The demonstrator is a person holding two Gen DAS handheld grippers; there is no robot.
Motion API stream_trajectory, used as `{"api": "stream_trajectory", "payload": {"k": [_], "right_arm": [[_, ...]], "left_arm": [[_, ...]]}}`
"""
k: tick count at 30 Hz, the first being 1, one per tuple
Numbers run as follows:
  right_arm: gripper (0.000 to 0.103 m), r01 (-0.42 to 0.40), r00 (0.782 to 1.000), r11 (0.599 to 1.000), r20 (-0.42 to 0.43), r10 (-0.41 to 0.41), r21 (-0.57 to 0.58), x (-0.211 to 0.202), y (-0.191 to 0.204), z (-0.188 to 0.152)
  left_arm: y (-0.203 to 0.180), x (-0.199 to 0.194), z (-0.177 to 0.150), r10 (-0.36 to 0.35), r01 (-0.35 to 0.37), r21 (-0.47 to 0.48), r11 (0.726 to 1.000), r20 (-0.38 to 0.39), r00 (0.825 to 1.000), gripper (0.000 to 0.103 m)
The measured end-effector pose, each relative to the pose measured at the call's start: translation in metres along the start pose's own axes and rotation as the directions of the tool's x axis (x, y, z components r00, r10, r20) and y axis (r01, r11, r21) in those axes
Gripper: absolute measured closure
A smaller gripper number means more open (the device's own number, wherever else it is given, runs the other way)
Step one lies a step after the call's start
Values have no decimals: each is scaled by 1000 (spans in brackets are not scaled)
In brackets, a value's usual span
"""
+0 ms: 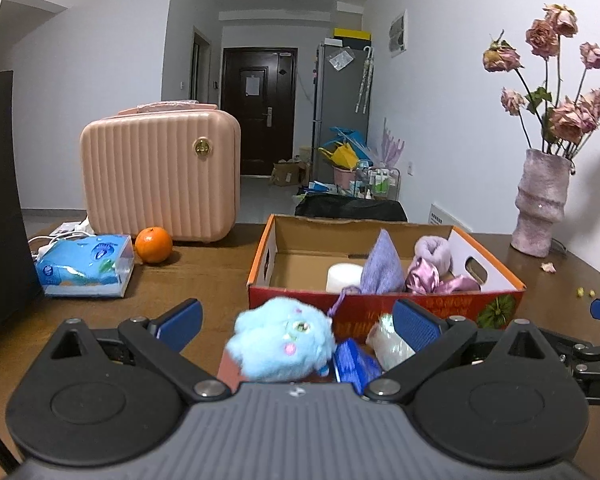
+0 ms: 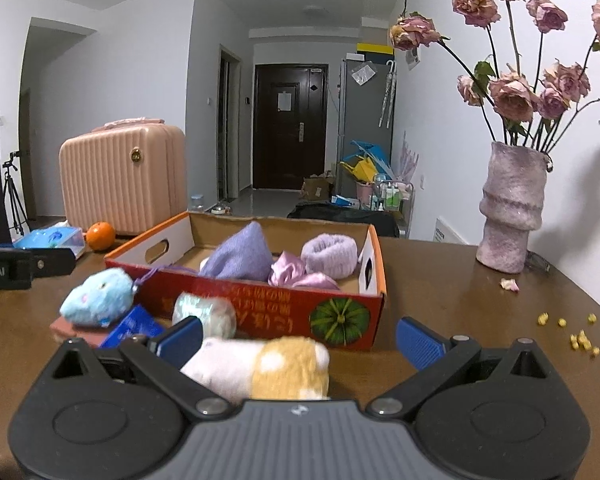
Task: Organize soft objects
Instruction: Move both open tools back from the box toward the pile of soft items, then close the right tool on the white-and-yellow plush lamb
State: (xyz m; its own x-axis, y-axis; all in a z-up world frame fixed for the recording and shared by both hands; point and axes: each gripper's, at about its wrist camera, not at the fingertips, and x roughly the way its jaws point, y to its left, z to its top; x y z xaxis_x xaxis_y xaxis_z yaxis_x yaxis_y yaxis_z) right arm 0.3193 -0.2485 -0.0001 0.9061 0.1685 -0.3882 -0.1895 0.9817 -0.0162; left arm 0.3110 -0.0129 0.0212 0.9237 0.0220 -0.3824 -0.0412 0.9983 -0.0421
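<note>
A red cardboard box [image 1: 428, 305] [image 2: 260, 300] stands on the brown table, holding a purple pouch [image 1: 381, 266] [image 2: 240, 256], a pink satin scrunchie [image 1: 424, 276] [image 2: 288, 274], a lilac fluffy band [image 1: 434, 254] [image 2: 330, 254] and a white roll [image 1: 343, 277]. In front of it lie a blue plush toy [image 1: 282, 340] [image 2: 98, 298], a shimmery white roll [image 1: 388, 340] [image 2: 204, 314] and a blue packet [image 1: 354, 364] [image 2: 130, 330]. My left gripper [image 1: 298, 326] stands open around the plush. A white-and-yellow plush [image 2: 268, 368] lies between the open fingers of my right gripper [image 2: 300, 340].
A pink mini suitcase [image 1: 160, 172] [image 2: 122, 180], an orange [image 1: 153, 245] [image 2: 100, 236] and a blue tissue pack [image 1: 85, 266] [image 2: 50, 238] sit at the back left. A pink vase of dried roses [image 1: 540, 204] [image 2: 510, 208] stands at the right. Yellow crumbs [image 2: 580, 338] dot the table.
</note>
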Motion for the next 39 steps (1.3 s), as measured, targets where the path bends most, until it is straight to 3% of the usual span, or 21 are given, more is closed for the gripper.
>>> {"api": "stream_trajectory", "payload": {"k": [13, 29, 37, 39], "right_arm": [[0, 23, 998, 1000, -55, -23, -7, -8, 8, -25], [0, 3, 985, 996, -173, -18, -87, 48, 14, -25], [5, -24, 978, 999, -210, 16, -34, 61, 6, -34], [11, -26, 979, 999, -204, 21, -24, 61, 4, -35]], "left_arm": [[4, -14, -31, -9, 11, 51, 999, -43, 999, 0], [15, 1, -36, -1, 3, 15, 1000, -90, 996, 0], [14, 6, -37, -1, 3, 17, 1000, -113, 994, 0], [13, 6, -38, 0, 3, 19, 1000, -115, 993, 0]]}}
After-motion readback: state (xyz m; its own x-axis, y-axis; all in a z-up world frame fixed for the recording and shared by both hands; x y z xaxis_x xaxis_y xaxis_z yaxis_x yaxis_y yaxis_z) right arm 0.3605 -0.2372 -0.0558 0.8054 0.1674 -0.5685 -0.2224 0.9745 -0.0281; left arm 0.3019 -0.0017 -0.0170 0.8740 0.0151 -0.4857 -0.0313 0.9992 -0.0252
